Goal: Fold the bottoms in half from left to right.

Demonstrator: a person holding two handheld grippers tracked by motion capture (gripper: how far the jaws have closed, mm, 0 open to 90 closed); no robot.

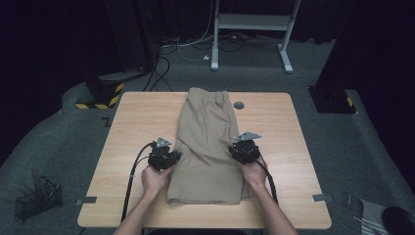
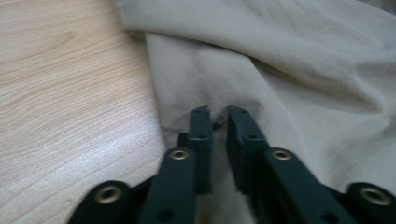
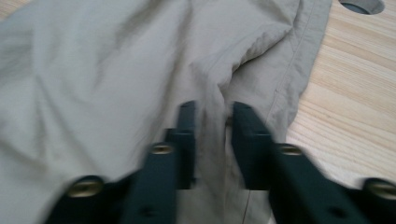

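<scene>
A pair of khaki shorts [image 1: 208, 142] lies lengthwise down the middle of the wooden table [image 1: 137, 122], waistband at the far end. My left gripper [image 1: 177, 155] is at the shorts' left edge. In the left gripper view its jaws [image 2: 219, 114] stand almost together with a pinch of the khaki cloth [image 2: 303, 70] between them, beside bare wood [image 2: 70, 93]. My right gripper [image 1: 232, 148] is at the shorts' right edge. In the right gripper view its jaws [image 3: 214, 109] hold a raised ridge of the cloth [image 3: 116, 70] near the side seam.
A round grey cable hole [image 1: 239, 105] sits in the table just right of the waistband. Grey tape marks [image 1: 87, 200] lie near both front corners. On the floor are a wire basket [image 1: 36, 198] at the left, cables, and a white desk frame [image 1: 252, 29] behind.
</scene>
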